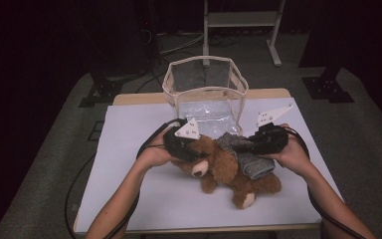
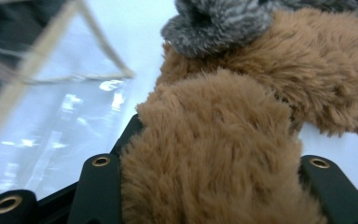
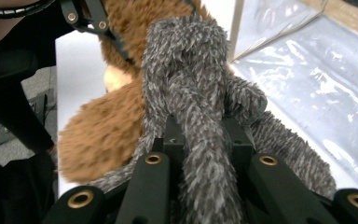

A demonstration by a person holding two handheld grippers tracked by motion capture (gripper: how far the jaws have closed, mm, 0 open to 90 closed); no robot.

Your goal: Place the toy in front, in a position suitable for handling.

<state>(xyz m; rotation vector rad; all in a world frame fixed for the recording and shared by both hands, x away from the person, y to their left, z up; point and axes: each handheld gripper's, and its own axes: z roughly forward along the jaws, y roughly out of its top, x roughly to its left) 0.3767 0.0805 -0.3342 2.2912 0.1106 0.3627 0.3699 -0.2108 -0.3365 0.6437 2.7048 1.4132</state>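
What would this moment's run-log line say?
left gripper: shut on teddy bear | right gripper: shut on grey scarf | clear bag: open, behind bear

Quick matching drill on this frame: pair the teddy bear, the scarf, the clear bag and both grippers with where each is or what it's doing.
Things:
1. teddy bear
2. grey scarf
3. clear bag
4. left gripper
5. right gripper

States:
A. jaws pinching grey fabric
B. stands open-topped at the table's far edge
C. brown, lying on the white table
D. wrapped round the bear
E. jaws clamped on brown fur

Pairs: 1-C, 2-D, 3-B, 4-E, 5-A
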